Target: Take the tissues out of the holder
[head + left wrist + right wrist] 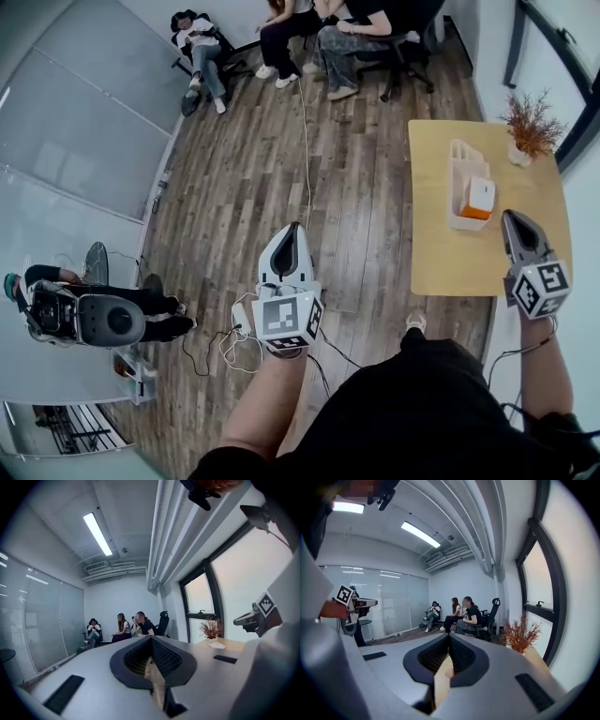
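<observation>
A white slotted holder stands on the light wooden table at the right of the head view, with an orange and white tissue pack in it. My right gripper hovers over the table just near and right of the holder, its jaws shut and empty. An orange bit of the pack shows below its jaws. My left gripper hangs over the wooden floor well left of the table, also shut with nothing in it.
A dried plant in a white pot stands at the table's far right corner. Three people sit on chairs at the far end of the room. A glass wall runs along the left. Cables lie on the floor.
</observation>
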Demonstrator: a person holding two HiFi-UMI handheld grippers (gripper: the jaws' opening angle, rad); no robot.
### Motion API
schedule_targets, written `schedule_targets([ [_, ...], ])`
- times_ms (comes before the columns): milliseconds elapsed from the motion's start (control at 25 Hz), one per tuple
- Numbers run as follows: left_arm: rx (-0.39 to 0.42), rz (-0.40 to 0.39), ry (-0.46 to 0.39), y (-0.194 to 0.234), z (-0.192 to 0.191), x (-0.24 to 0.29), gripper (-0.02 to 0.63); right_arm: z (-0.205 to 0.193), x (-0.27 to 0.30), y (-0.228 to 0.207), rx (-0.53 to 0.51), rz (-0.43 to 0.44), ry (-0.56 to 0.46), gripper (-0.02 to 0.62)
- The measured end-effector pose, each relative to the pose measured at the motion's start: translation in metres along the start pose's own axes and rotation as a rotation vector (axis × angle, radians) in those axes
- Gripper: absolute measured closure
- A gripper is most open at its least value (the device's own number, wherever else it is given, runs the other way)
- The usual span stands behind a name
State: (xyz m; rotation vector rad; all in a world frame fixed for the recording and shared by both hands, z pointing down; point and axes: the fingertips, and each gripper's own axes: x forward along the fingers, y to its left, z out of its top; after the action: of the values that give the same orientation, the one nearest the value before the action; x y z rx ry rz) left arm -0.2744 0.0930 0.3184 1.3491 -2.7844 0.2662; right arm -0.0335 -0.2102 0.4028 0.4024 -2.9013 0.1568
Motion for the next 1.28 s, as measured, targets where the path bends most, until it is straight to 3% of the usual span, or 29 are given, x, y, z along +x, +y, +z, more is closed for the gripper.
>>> schedule_targets([
  [280, 0.003, -0.064, 0.006, -0.024, 0.000, 0.083, 0.601, 0.021, 0.049, -0.050, -0.043, -0.031, -0.020, 0.591],
  [560, 0.024, -0.172, -0.010, -0.041, 0.008, 0.149, 0.601, 0.021, 0.067, -0.067, -0.034, -0.106, 0.002, 0.591],
  [880, 0.006, -0.405, -0.039, -0.074, 0.013, 0.233, 0.601, 0.016, 0.067, -0.060, -0.050, -0.271, 0.057, 0.591],
  [1280, 0.044, -0.724, -0.105, -0.114, 0.031, 0.314, 0.601, 0.019, 0.064, -0.054, 0.066, -0.586, 0.039, 0.591],
])
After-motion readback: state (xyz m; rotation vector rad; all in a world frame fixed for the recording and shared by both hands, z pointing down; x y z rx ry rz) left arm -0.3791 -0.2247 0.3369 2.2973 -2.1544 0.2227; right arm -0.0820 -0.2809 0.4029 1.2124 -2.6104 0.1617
